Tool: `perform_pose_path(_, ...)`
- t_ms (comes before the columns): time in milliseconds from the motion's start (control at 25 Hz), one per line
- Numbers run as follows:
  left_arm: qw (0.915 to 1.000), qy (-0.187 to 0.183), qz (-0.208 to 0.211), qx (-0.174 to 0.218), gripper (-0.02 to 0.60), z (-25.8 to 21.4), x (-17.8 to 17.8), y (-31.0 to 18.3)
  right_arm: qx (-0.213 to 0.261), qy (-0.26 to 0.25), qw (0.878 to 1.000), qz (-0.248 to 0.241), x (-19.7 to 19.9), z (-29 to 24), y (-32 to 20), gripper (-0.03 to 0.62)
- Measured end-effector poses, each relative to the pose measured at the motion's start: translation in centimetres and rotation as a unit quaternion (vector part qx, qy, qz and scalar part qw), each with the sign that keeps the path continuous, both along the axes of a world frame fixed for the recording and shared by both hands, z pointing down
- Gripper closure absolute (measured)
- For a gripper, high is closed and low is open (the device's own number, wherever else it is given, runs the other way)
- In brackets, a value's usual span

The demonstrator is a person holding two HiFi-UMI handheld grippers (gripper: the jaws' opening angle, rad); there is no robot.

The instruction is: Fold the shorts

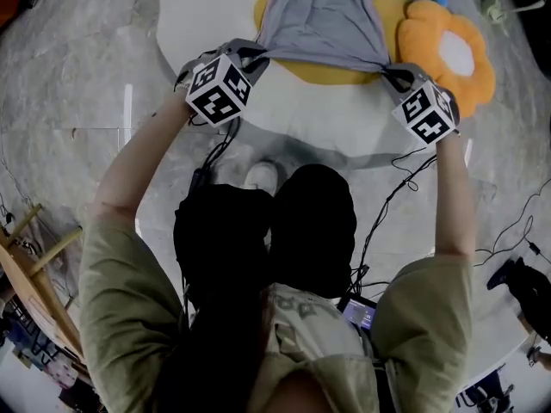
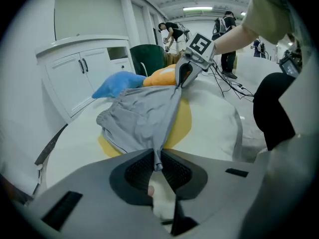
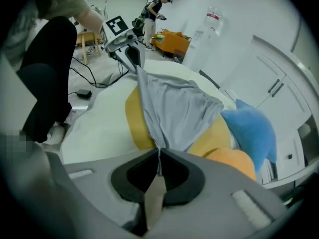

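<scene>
Grey shorts (image 1: 323, 20) lie stretched over a yellow cushion on the white table (image 1: 207, 7), waistband at the far side. My left gripper (image 1: 256, 60) is shut on the near left corner of the shorts (image 2: 144, 118). My right gripper (image 1: 392, 74) is shut on the near right corner of the shorts (image 3: 172, 111). The near hem is pulled taut between them, held just above the table. In the left gripper view the right gripper (image 2: 182, 78) shows across the cloth; in the right gripper view the left gripper (image 3: 134, 59) does likewise.
A yellow cushion (image 1: 336, 74) lies under the shorts, an orange flower-shaped cushion (image 1: 448, 50) to the right, a blue plush (image 3: 251, 128) beyond. Cables (image 1: 405, 179) run on the floor near my feet. White cabinets (image 2: 84, 73) stand behind; people stand far off.
</scene>
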State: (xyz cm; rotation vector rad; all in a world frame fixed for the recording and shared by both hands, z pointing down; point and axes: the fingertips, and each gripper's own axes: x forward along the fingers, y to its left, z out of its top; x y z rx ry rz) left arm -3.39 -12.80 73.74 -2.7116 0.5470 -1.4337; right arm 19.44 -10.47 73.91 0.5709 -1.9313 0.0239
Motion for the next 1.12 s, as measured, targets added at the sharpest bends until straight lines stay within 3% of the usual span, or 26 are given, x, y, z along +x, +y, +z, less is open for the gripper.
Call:
perform_pose_path(120, 0.9994, -0.024, 0.015, -0.021, 0.420, 1.1, 0.0, 0.9, -0.008, 0.016, 1.000, -0.011, -0.1, 0.5, 0.1, 0.581)
perform_pose_path(200, 0.9984, -0.031, 0.023, -0.041, 0.351, 1.8, -0.3, 1.9, -0.042, 0.007, 0.999, -0.012, -0.5, 1.0, 1.1, 0.547)
perform_pose_path(240, 0.9977, -0.030, 0.024, -0.056, 0.322, 1.8, -0.5, 2.3, -0.068, -0.009, 0.998, -0.008, -0.8, 0.9, 1.6, 0.493)
perform_pose_path(280, 0.9967, -0.026, 0.021, -0.073, 0.294, 1.5, -0.7, 2.6, -0.093, -0.028, 0.995, -0.002, -1.2, 0.5, 2.0, 0.389)
perform_pose_path(320, 0.9956, -0.018, 0.014, -0.091, 0.279, 0.8, -0.8, 2.7, -0.111, -0.049, 0.993, 0.004, -1.5, -0.2, 2.3, 0.324)
perform_pose_path(400, 0.9934, 0.015, -0.004, -0.114, 0.276, -1.7, -0.5, 1.8, -0.122, -0.091, 0.988, 0.007, -2.1, -2.1, 1.7, 0.324)
perform_pose_path(520, 0.9928, 0.053, 0.002, -0.107, 0.264, -4.7, 2.3, -1.5, -0.114, -0.124, 0.986, -0.007, -3.9, -4.2, -1.2, 0.322)
perform_pose_path(680, 0.9933, -0.006, 0.062, -0.097, 0.227, -2.5, 5.5, -5.0, -0.123, -0.054, 0.990, -0.037, -5.1, -2.1, -4.6, 0.322)
perform_pose_path(800, 0.9859, -0.068, 0.103, -0.113, 0.222, 0.2, 5.4, -5.0, -0.137, 0.036, 0.988, -0.054, -2.7, 0.4, -5.2, 0.321)
perform_pose_path(880, 0.9802, -0.091, 0.120, -0.129, 0.221, 1.8, 4.7, -4.6, -0.142, 0.069, 0.986, -0.057, -1.1, 1.3, -5.2, 0.322)
perform_pose_path(1000, 0.9807, -0.087, 0.110, -0.136, 0.221, 1.5, 3.4, -5.2, -0.162, 0.040, 0.985, -0.054, -1.4, 0.2, -4.9, 0.321)
perform_pose_path(1120, 0.9853, -0.047, 0.113, -0.120, 0.221, -1.3, 3.8, -6.7, -0.157, -0.038, 0.986, -0.050, -3.1, -3.0, -7.1, 0.321)
